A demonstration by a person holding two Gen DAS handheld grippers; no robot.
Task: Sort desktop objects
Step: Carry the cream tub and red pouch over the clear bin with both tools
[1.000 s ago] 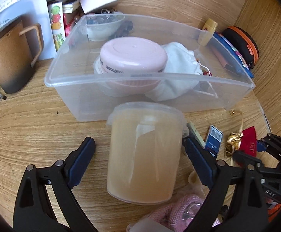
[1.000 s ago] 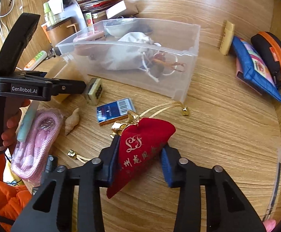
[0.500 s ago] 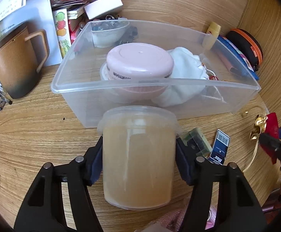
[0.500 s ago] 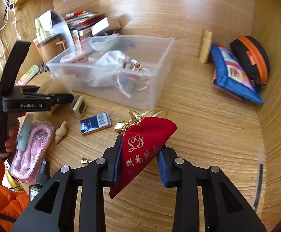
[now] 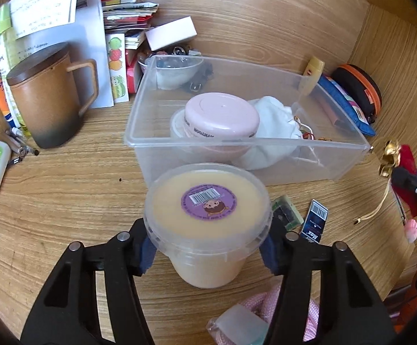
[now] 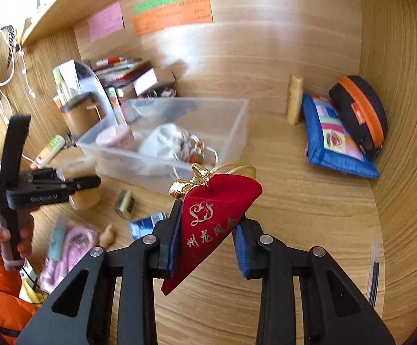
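Note:
My left gripper (image 5: 208, 254) is shut on a clear tub of beige paste (image 5: 207, 224) with a purple lid sticker, held above the desk just in front of the clear storage bin (image 5: 271, 143). The bin holds a pink round case (image 5: 221, 116), a white pouch (image 5: 271, 123) and a small bowl. My right gripper (image 6: 207, 245) is shut on a red velvet pouch (image 6: 208, 224) with a gold cord, lifted above the desk to the right of the bin (image 6: 237, 132). The left gripper and its tub (image 6: 79, 184) show at the left of the right wrist view.
A brown mug (image 5: 44, 103), papers and books stand at the back left. A blue pouch (image 6: 332, 141), a black-orange case (image 6: 360, 109) and a yellow tube (image 6: 294, 100) lie at the back right. A blue card (image 5: 314, 221), a small eraser block and a pink cord lie near the tub.
My left gripper closed on the tub and lifted it, so its lid now faces the camera. My right gripper raised the red pouch off the desk.

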